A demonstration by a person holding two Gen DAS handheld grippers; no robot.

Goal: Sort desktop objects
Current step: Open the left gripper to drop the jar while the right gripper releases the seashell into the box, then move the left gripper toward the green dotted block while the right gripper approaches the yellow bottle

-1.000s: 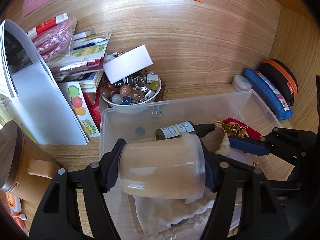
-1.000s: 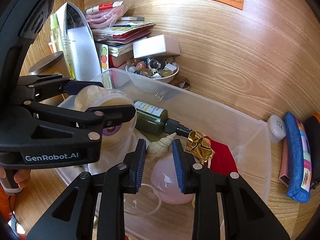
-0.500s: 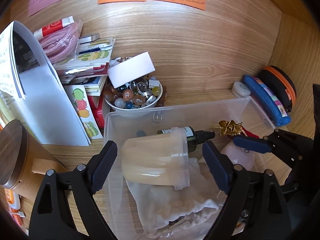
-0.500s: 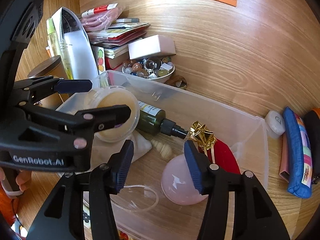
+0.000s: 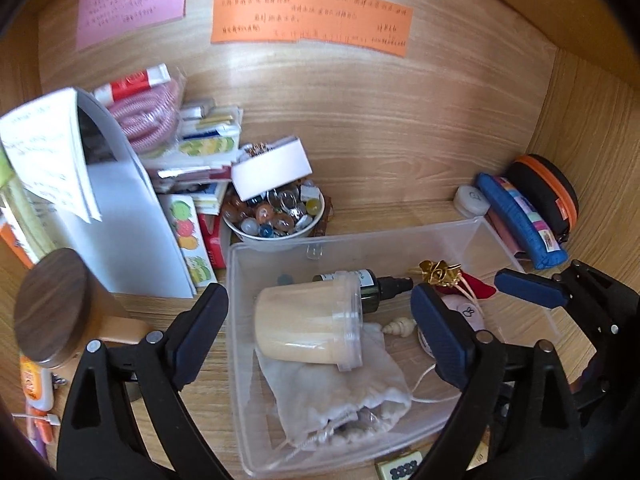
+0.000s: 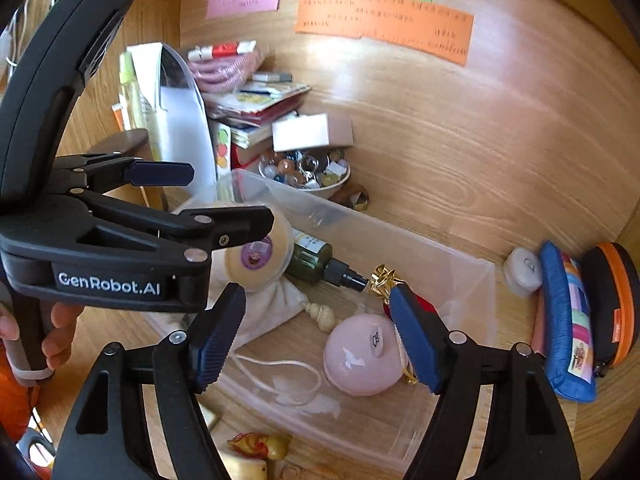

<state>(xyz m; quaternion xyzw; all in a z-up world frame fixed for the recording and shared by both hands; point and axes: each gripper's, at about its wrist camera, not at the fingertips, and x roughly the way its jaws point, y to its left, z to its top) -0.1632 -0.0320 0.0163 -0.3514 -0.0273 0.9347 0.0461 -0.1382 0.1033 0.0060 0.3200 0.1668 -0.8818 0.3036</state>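
At the left edge of the left wrist view stood a wooden canister [image 5: 52,312] with a dark round lid, with a folded white paper [image 5: 80,184] propped behind it. Just right of those, at centre, a white bowl [image 5: 276,216] held glass marbles and a small white box [image 5: 272,168] leaning on its rim. Below the bowl, the clear plastic bin [image 5: 496,240] sat on the tabletop [image 5: 400,152]. Inside it, from left to right, lay a cream-filled jar [image 5: 308,324] on its side atop a white cloth pouch [image 5: 336,396], a dark green bottle [image 5: 380,284] behind the jar, a small seashell [image 5: 400,326], a pink round case [image 5: 464,312], and a gold ornament [image 5: 440,272] on a red tag. Right of the bin, a white round tin [image 5: 472,200], a blue pouch [image 5: 520,220] and a black case with orange trim [image 5: 548,192] lined the right wall.

The left gripper [image 5: 320,332] hung over the bin with its fingers wide apart, one on each side of the jar and touching nothing. A second ago those fingers clamped the jar; half a second ago they had already let go of it, and now they stood wider and further back. The right gripper [image 6: 316,336] was also spread wide above the pink case, whereas a second ago its fingers were close together.
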